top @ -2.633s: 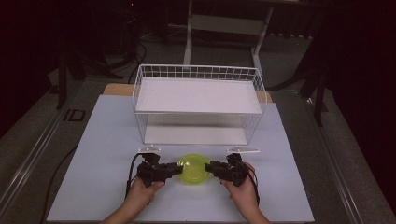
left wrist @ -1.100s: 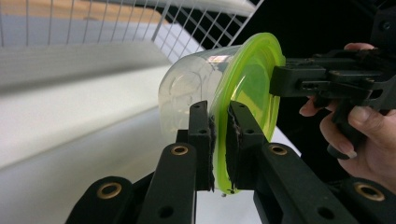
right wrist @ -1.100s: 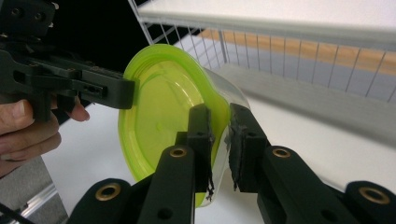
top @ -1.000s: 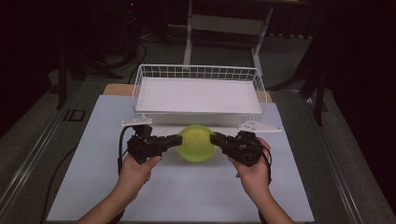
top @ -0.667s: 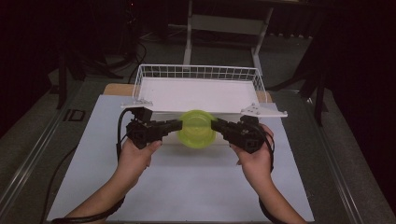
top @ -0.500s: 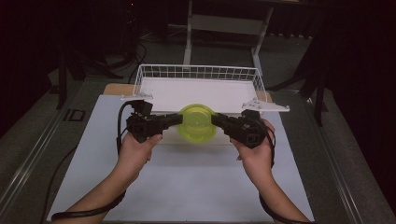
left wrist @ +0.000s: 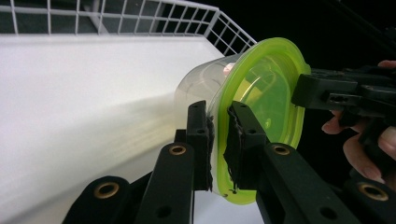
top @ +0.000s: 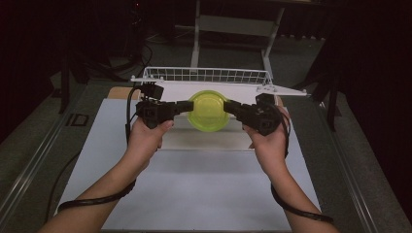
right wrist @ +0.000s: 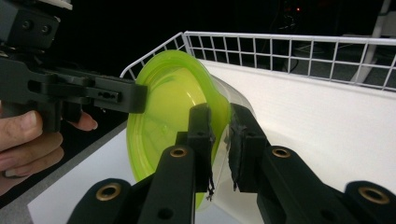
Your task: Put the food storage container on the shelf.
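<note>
Lime-lidded tub (top: 208, 109) pinched at opposite rims between left gripper (top: 187, 106) and right gripper (top: 228, 105) fingers, raised.

Overhead light falls on the white table (top: 204, 194) in the high view while the room behind sinks to near black. In the left gripper view the white shelf (left wrist: 84, 102) glares and smears with motion blur at lower left; the near jaws stay fairly sharp in both gripper views.
</note>
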A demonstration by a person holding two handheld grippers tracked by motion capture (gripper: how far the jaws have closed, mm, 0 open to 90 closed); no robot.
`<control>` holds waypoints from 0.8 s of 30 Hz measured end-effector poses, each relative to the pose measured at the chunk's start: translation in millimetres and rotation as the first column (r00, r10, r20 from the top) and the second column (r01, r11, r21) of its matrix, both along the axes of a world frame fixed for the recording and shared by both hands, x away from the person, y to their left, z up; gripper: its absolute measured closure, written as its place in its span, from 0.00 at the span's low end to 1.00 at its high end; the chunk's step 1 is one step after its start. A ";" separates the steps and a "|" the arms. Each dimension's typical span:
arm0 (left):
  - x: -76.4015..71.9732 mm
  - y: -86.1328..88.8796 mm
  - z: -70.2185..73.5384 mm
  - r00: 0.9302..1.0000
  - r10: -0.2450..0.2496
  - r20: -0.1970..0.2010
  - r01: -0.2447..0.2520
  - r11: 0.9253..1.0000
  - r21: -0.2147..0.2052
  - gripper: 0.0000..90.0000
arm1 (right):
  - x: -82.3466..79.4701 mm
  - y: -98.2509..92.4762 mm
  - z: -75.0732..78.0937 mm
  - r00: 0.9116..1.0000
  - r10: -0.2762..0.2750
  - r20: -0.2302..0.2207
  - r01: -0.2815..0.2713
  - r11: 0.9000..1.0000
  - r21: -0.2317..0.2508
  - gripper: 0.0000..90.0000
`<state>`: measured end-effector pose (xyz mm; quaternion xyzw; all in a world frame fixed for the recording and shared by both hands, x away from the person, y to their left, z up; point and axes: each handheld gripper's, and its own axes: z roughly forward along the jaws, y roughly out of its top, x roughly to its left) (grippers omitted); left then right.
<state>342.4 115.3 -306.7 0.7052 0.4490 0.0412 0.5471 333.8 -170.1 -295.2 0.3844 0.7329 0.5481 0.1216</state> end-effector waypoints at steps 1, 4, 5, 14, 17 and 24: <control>0.9 -2.7 0.7 0.999 0.021 0.024 -0.022 0.999 0.035 0.89 | 2.5 0.3 0.4 1.000 0.001 -0.003 -0.001 1.000 0.001 0.89; 6.7 -4.1 -0.7 1.000 0.024 0.019 -0.025 0.999 0.039 0.89 | 7.8 3.3 -1.8 1.000 -0.018 0.005 0.018 1.000 -0.025 0.89; 9.1 -3.8 -1.1 1.000 0.017 0.009 -0.017 0.999 0.030 0.89 | 9.8 2.3 -2.9 1.000 -0.016 0.000 0.016 1.000 -0.016 0.89; 23.6 -5.4 -5.9 0.999 0.024 -0.042 -0.022 0.999 0.035 0.89 | 24.7 1.7 -10.1 0.997 -0.036 -0.063 0.036 0.999 -0.006 0.89; 27.3 -4.1 -6.2 0.999 0.027 -0.044 -0.026 0.999 0.028 0.88 | 30.1 2.7 -10.4 0.995 -0.041 -0.089 0.041 0.999 -0.002 0.89; 38.7 -3.6 -4.3 0.997 0.049 -0.066 -0.049 0.999 0.010 0.88 | 49.8 3.2 -7.2 0.982 -0.045 -0.182 0.048 0.999 0.013 0.88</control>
